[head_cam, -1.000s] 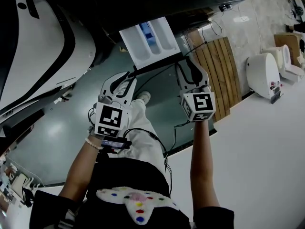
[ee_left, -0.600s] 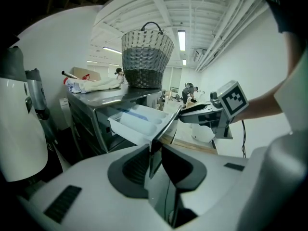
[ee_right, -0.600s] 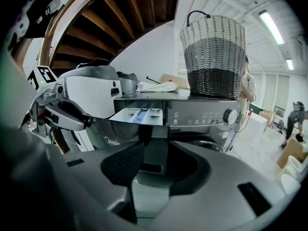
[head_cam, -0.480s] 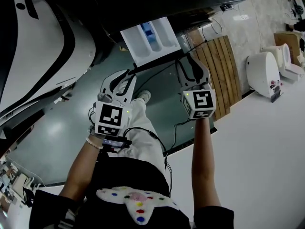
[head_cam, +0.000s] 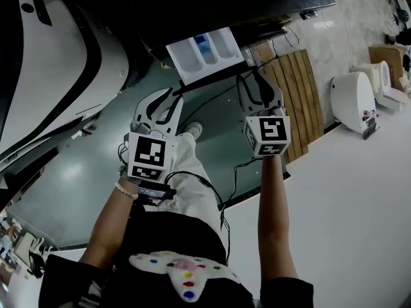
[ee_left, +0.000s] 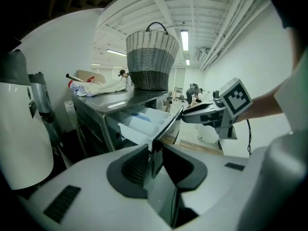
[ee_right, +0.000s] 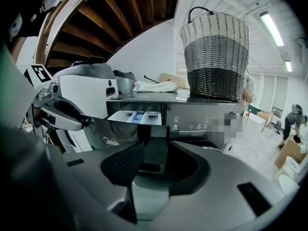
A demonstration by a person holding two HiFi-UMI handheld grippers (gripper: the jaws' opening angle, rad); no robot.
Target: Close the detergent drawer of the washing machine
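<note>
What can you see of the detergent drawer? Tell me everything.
The detergent drawer stands pulled out of the dark grey washing machine. Its tray looks like white plastic, split into compartments, with a blue insert in the middle one. Its front panel is dark, glossy and bears a pale logo. The left gripper and the right gripper sit near that panel's ends; contact cannot be told. The left gripper's jaws have just been opening, nothing between them.
</note>
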